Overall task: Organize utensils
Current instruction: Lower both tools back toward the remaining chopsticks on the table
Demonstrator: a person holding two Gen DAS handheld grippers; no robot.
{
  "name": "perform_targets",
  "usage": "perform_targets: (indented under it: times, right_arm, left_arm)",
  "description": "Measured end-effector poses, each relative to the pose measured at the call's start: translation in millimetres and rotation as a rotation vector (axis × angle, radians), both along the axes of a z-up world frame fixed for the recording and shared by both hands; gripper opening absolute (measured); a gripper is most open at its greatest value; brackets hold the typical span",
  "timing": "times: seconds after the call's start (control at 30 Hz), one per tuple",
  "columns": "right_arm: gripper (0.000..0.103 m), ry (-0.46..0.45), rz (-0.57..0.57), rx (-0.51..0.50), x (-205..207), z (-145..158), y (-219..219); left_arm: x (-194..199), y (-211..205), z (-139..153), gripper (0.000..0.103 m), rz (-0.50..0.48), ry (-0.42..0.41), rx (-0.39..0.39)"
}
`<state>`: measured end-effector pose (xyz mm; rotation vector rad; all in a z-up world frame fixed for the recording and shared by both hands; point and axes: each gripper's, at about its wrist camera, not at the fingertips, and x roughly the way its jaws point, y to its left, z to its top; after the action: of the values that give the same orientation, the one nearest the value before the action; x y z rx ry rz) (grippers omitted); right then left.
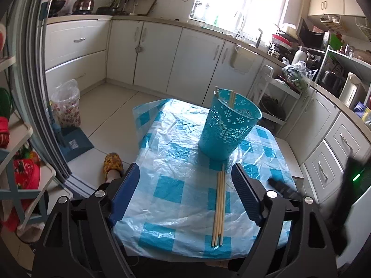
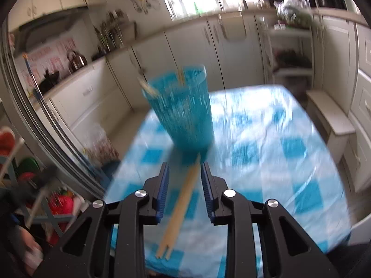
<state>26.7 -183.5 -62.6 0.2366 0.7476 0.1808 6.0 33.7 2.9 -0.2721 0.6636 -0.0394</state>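
Observation:
A teal cut-out utensil holder stands upright on the checked table cover, with chopstick tips poking above its rim. A small bundle of loose wooden chopsticks lies flat in front of it. My left gripper is open wide over the near table edge with nothing between its fingers; the bundle lies just inside its right finger. In the blurred right wrist view, my right gripper hangs partly open over the chopsticks, which run between the pads without touching them. The holder stands just ahead.
The table cover is crinkled blue-and-white plastic. White cabinets line the far walls. A low white stool sits to the table's right. A lined bin and a slippered foot are on the floor at left. The right tool's blurred dark body is at the right edge.

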Motion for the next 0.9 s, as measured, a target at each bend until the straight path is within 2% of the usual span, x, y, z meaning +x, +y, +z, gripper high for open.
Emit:
perform_targets:
  times: [0.07,0.2,0.5,0.77,0.9]
  right_arm:
    - [0.028,0.075,-0.003,-0.010,7.2,-26.6,2.6]
    - [0.026,0.147,-0.014,-0.010,21.8,-56.0,7.2]
    - [0.025,0.160,-0.035,-0.067,62.8,-71.0,26.5]
    - [0.022,0.140,-0.012,-0.128,67.6,-76.3,33.5]
    - [0.012,0.148,0.038,-0.172,71.9,-75.5,33.4]
  left_arm:
    - [-0.9,2.2,-3.3,0.079,0.003,0.012,-0.004]
    - [-3.7,1.9,-9.4,0.081,0.000,0.030,0.001]
    - [-1.1,1.9,-19.3,0.082,-0.012,0.062,0.003]
    - [6.7,0.4,-30.5,0.082,-0.015,0.096,0.002]
    - [10.1,-7.1,-34.3,0.082,-0.033,0.109,0.018]
